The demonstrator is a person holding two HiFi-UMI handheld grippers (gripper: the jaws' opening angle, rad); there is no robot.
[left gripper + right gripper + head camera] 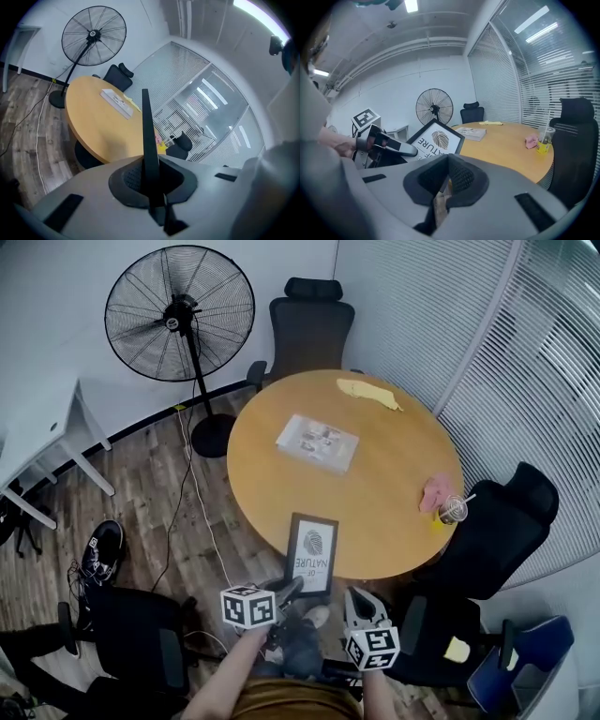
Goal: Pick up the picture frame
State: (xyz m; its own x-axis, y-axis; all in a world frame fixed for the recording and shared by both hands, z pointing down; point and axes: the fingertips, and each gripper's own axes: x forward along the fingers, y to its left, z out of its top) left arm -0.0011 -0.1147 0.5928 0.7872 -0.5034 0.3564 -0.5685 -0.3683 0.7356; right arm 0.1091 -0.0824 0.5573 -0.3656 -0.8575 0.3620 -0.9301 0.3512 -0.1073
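Note:
The picture frame (311, 554) is black-edged with a white print of a leaf-like mark and lettering. It hangs tilted over the near edge of the round wooden table (394, 484). My left gripper (291, 589) is shut on its lower left corner. In the left gripper view the frame (146, 136) runs edge-on between the pads. My right gripper (356, 604) hovers just right of the frame's lower corner, jaws close together with nothing between them. The right gripper view shows the frame (437, 139) to the left, with the left gripper (389, 147) on it.
On the table lie a booklet (317, 442), a yellow cloth (368, 393), a pink cloth (434, 491) and a drink cup (452, 510). Black office chairs (309, 329) ring the table. A standing fan (180, 313) and floor cables are at the left.

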